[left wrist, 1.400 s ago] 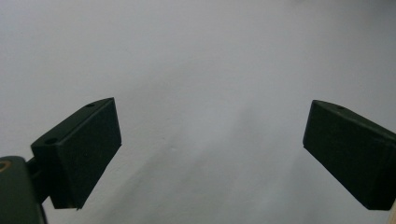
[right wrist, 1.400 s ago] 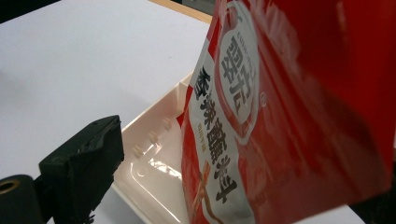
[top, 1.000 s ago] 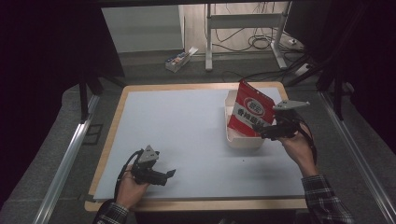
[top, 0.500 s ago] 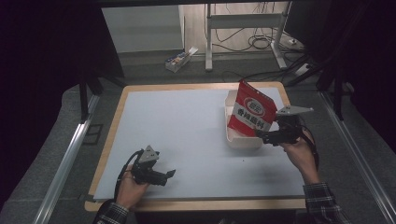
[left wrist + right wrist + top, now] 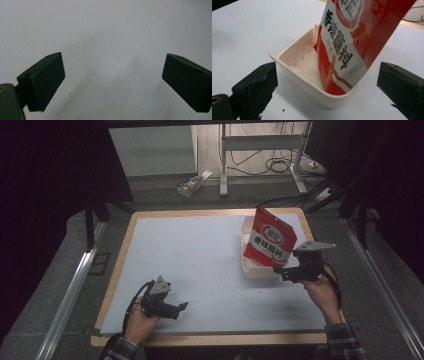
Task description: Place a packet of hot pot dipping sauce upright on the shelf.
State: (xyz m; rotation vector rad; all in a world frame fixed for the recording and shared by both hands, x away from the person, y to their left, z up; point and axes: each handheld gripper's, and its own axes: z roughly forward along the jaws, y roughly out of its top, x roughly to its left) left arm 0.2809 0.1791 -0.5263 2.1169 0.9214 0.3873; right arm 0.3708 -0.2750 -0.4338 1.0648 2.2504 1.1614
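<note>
Seasoning pouch [image 5: 270, 239] stands tilted in the white plastic tray [image 5: 255, 269] at the table's [image 5: 200, 255] far right, just ahead of the right gripper [image 5: 278, 271], whose jaws gape empty. Left gripper [image 5: 183, 306] rests released, well apart, near-left.

Dim room, pale table [image 5: 200, 250] w/ wood edge.
Top of frame: metal stand legs [image 5: 260, 155], cables [image 5: 280, 167] on floor.
</note>
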